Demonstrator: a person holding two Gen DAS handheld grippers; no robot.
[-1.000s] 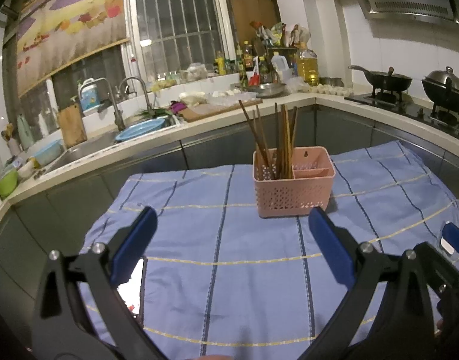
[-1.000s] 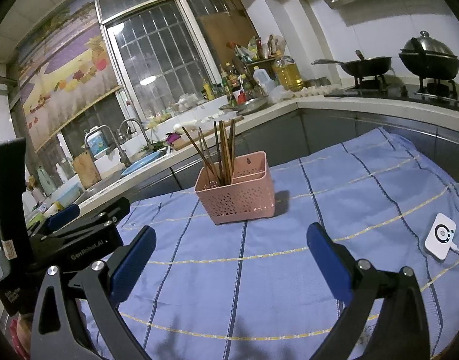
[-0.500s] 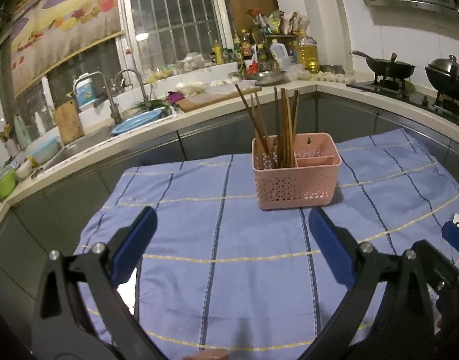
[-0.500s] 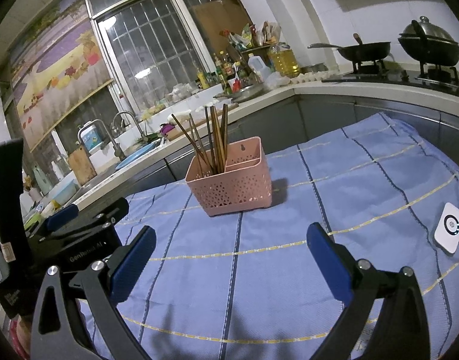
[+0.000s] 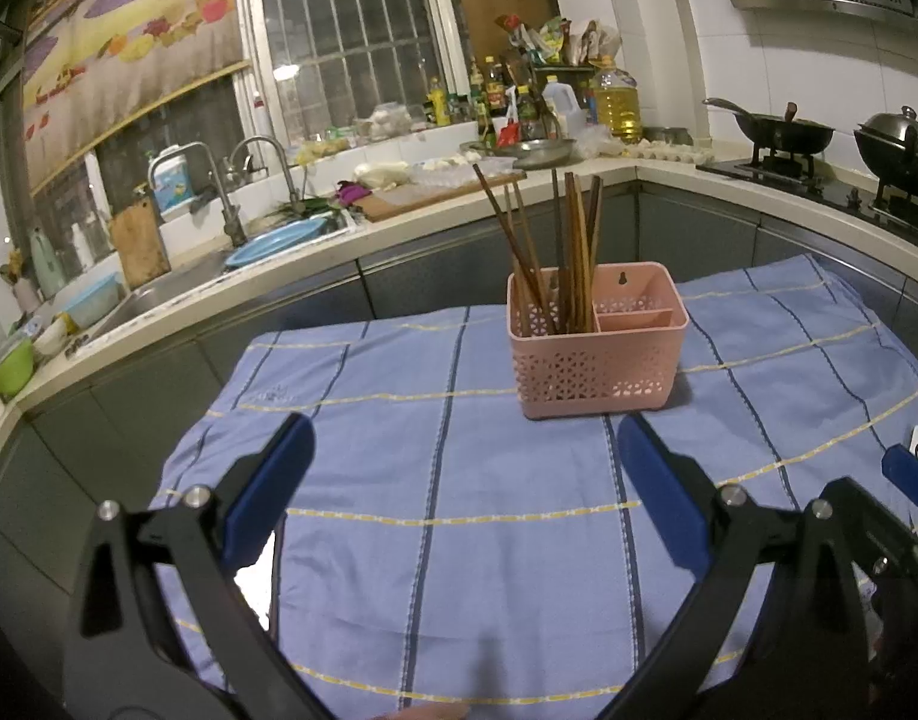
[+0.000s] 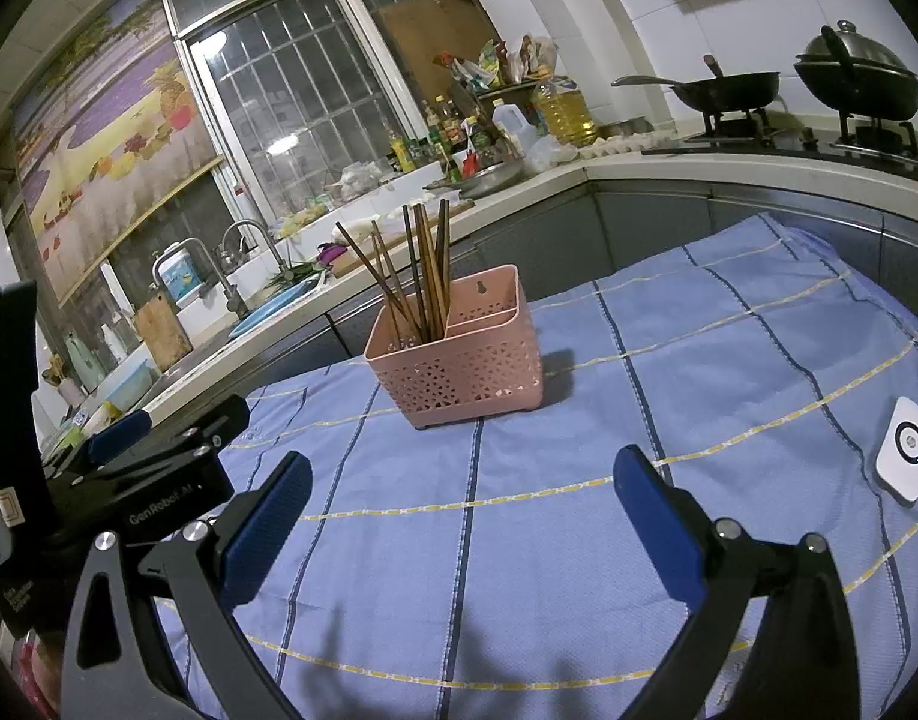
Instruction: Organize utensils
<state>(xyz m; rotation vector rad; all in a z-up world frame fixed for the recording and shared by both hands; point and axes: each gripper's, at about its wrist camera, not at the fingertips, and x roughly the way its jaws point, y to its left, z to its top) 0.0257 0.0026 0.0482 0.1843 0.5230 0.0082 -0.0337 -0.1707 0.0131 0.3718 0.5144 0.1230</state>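
A pink perforated utensil basket point(image 5: 597, 360) stands upright on the blue striped cloth point(image 5: 459, 480). Several brown chopsticks point(image 5: 564, 252) stand in its left compartment; its right compartments look empty. The basket point(image 6: 459, 354) and chopsticks point(image 6: 420, 276) also show in the right wrist view. My left gripper point(image 5: 462, 468) is open and empty, well short of the basket. My right gripper point(image 6: 459, 498) is open and empty, also short of the basket. The left gripper's body point(image 6: 129, 480) shows at the left of the right wrist view.
A white square device with a cable point(image 6: 906, 447) lies on the cloth at the right. The counter point(image 5: 399, 222) behind holds a sink, bottles and a cutting board. A wok point(image 6: 723, 90) and a lidded pot point(image 6: 855, 78) sit on the stove at the right.
Both grippers have risen and drawn back a little, so the basket sits lower and slightly farther in both views. Both stay open and empty.
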